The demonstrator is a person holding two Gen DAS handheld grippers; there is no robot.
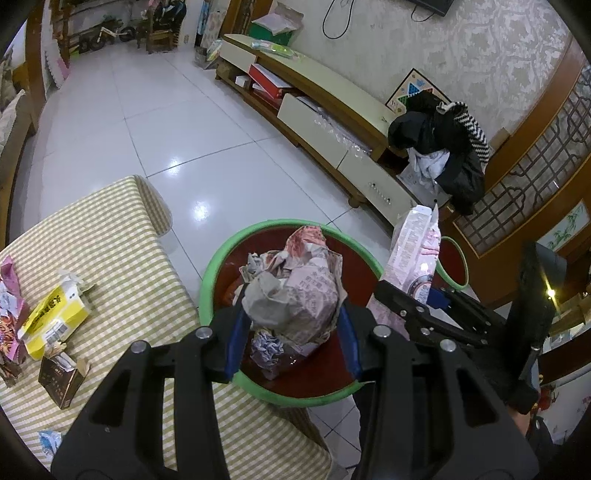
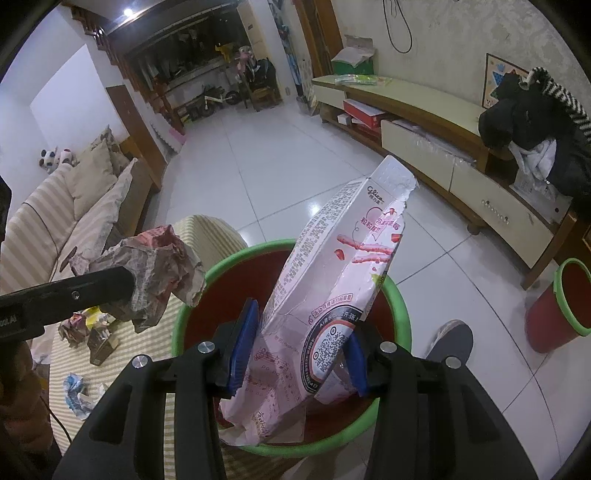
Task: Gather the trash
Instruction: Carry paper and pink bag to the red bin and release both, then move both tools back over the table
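The left gripper (image 1: 291, 326) clamps a paper wad (image 1: 295, 295) over the bin (image 1: 218, 254); the right gripper (image 2: 297, 354) pinches a pink bag (image 2: 332, 280), tip toward 1 o'clock. The tall bag could catch the rim and tip outside, I'd judge.

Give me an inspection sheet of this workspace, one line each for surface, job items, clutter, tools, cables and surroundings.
Surface: table with checked cloth, beside a white tiled floor.
Job's things: green-rimmed red bin by the table edge; crumpled paper wad and pink snack bag, both held above it.
Clutter: yellow box, dark small box, wrappers at the table's left edge, crumpled scrap.
Grippers: left tool shut on the paper wad; right tool shut on the snack bag.
Cables: black cable hanging on the wall.
Surroundings: second red bin on the floor, TV cabinet, heap of clothes, sofa.
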